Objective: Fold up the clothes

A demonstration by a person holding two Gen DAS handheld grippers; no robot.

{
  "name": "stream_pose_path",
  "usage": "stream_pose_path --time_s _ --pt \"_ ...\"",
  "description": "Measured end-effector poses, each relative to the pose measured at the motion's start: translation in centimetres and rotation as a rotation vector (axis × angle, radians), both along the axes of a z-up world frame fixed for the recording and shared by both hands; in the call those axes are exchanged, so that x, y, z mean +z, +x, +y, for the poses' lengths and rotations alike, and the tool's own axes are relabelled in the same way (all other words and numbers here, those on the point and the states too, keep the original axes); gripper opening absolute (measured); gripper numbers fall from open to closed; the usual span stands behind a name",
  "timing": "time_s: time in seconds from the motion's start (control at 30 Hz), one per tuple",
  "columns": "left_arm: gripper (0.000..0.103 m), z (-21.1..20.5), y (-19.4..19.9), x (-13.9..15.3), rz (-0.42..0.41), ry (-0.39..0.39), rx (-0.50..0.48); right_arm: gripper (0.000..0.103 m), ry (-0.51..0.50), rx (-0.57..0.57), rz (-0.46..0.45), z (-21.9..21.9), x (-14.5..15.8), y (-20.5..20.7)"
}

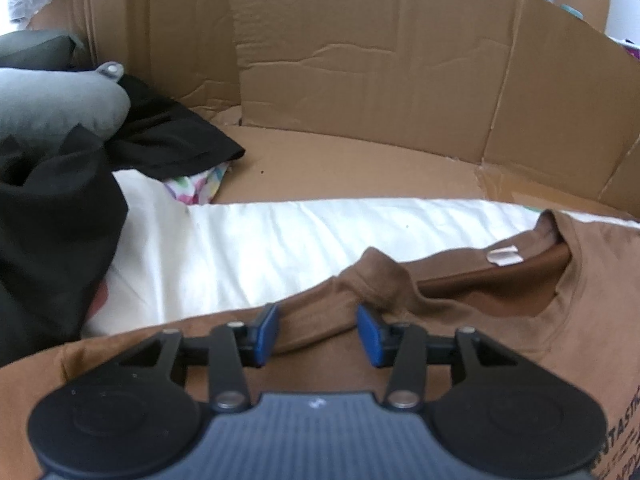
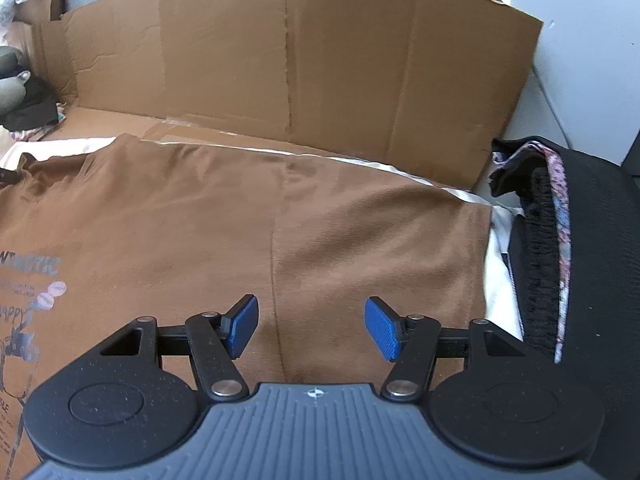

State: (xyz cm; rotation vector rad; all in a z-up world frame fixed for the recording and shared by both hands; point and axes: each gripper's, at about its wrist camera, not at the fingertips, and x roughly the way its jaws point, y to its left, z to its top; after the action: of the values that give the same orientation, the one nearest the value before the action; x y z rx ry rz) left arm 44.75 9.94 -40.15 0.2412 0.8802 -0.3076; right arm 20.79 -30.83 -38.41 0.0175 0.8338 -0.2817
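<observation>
A brown T-shirt [image 1: 592,292] with a printed front lies spread on a white sheet [image 1: 280,240]. Its neck opening with a small label [image 1: 505,257] faces up in the left wrist view. My left gripper [image 1: 317,330] is open, low over the shirt's shoulder, with a raised fold of brown cloth [image 1: 376,276] just ahead between the blue pads. In the right wrist view the same brown T-shirt [image 2: 200,216] fills the middle, print at the left. My right gripper [image 2: 312,328] stands open above its lower body, near a vertical crease, holding nothing.
Cardboard walls [image 1: 380,60] [image 2: 304,60] stand behind the sheet. A black garment [image 1: 52,216], a grey cushion [image 1: 52,104] and a colourful cloth [image 1: 200,186] lie at the left. A pile of dark clothes with a patterned edge [image 2: 560,248] sits at the right.
</observation>
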Motion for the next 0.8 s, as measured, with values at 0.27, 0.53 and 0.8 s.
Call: stream_pose_path --time_s 0.27,0.53,0.8 --pt "0.029 -0.6 0.8 -0.1 -0.028 0.030 -0.021 0.066 0.004 -0.003 0.000 -0.2 0.0 0.2" --pt "0.025 0.1 2.9 1.8 -0.058 0.033 0.011 0.067 0.007 -0.011 -0.002 -0.5 0.3 0.0" --pt "0.026 2.5 3.8 2.8 0.051 0.017 -0.049 0.067 0.007 -0.014 0.003 -0.4 0.3 -0.5"
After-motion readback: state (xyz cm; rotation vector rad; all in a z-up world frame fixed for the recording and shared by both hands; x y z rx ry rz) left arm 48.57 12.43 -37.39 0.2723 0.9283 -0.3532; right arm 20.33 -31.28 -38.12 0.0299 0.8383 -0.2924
